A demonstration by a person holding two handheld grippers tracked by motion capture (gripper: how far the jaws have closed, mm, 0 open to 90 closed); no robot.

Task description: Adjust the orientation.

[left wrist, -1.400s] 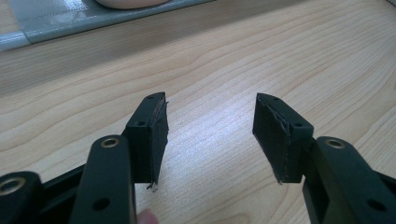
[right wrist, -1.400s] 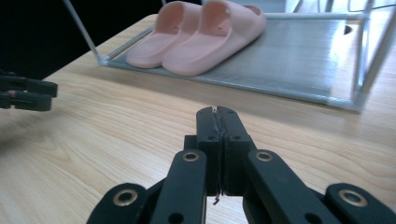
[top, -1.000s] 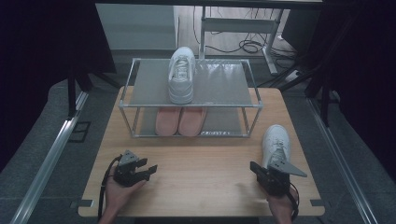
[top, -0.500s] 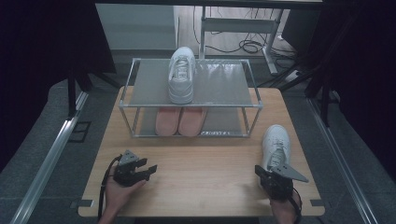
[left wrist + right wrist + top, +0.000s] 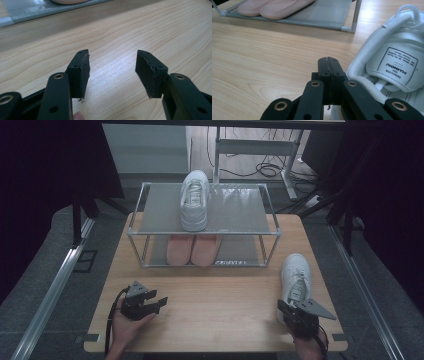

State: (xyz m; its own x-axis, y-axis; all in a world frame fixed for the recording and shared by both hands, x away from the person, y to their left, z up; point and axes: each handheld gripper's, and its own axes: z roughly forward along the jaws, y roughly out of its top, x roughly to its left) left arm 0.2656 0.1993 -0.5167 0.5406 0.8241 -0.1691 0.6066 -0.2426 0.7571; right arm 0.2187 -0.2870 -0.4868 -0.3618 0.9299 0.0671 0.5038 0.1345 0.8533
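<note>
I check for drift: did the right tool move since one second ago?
Yes. The right tool slid slightly toward the table's near edge, back along the white shoe.

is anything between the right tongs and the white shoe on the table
Nothing visible does. The right tongs sit shut at the heel of the white shoe, right beside its collar; whether they touch it cannot be told. Bare table lies to their other side.

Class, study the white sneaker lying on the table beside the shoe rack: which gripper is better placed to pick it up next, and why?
Right. The right gripper sits against the heel of the white sneaker, jaws shut. The left gripper, jaws open, rests across the table, far from it.
</note>
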